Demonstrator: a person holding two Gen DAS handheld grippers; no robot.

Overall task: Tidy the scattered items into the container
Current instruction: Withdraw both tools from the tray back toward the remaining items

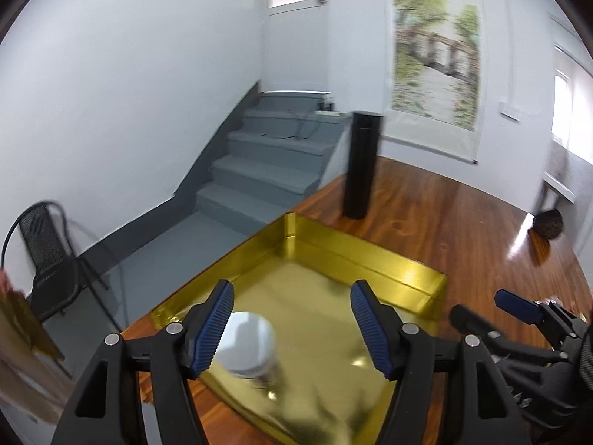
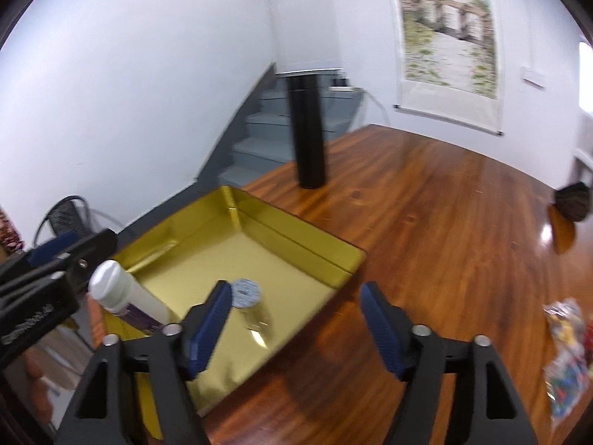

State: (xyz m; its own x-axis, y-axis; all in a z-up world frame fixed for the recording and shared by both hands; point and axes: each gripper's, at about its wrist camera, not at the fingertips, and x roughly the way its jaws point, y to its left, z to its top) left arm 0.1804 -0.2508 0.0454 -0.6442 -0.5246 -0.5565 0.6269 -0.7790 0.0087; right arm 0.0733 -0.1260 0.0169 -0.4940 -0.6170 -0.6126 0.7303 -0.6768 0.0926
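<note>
Leaning in gold tray point(image 2: 318, 244), white tube point(image 2: 126, 298) – cap up-left, both claws wide, empty.

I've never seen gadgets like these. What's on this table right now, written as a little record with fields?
Surface: glossy wooden table
Container: shallow gold tray, at the table's near-left corner
In the tray: white tube lying at its left end; small clear jar with a pale printed lid
Still outside: colourful packets at the right edge; tall black cylinder standing upright beyond the tray
Left claw: open, empty, above the tray
Right claw: open, empty, over the tray's right edge
Unclear: dark object at the far right
</note>
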